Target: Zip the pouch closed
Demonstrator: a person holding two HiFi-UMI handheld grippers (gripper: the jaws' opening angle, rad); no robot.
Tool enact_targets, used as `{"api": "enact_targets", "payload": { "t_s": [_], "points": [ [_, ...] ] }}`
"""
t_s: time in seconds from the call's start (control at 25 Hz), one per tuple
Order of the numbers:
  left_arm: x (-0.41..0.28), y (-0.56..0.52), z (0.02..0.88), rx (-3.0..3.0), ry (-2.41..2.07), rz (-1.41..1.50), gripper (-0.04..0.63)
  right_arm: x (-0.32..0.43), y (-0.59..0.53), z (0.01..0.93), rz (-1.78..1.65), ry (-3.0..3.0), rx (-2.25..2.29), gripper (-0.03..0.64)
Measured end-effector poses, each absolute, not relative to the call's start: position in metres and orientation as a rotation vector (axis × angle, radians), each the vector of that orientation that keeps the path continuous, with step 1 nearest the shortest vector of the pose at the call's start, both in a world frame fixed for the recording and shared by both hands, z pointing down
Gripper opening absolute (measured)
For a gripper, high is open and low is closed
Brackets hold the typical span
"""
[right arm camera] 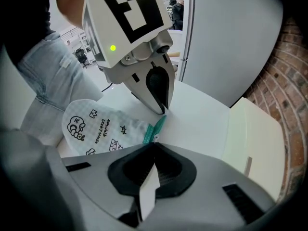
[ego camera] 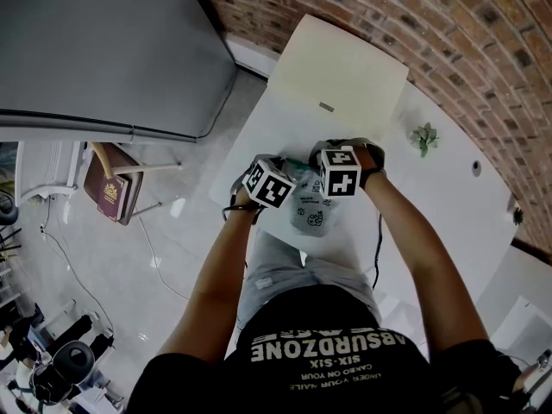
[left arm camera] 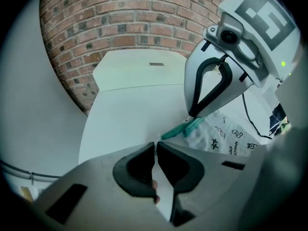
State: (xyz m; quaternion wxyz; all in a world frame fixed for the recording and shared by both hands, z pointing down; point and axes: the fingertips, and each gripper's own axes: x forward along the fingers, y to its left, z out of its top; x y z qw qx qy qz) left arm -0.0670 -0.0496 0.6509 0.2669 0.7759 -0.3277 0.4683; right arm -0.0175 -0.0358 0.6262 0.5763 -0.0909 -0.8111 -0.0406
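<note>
White fabric pouch [ego camera: 312, 210] with black doodle print lies flat at the near edge of the table [ego camera: 431, 205], both grippers meeting at its teal zip [left arm camera: 175, 131]
Left gripper [left arm camera: 155, 147] has its jaws pressed together on the free outer end of the zip; right gripper [right arm camera: 154, 146] is clamped on the zip just beside it, where the pouch body begins; both point steeply down, side by side
</note>
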Motion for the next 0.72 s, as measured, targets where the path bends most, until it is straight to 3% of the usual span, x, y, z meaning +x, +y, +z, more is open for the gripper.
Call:
{"api": "enact_targets", "payload": {
  "t_s": [0.72],
  "points": [
    [-0.066,-0.050,0.652,2.075,-0.898,1.272,0.025,-0.004,-0.033,0.625,-0.104,-1.903,-0.201,0.000]
  ]
}}
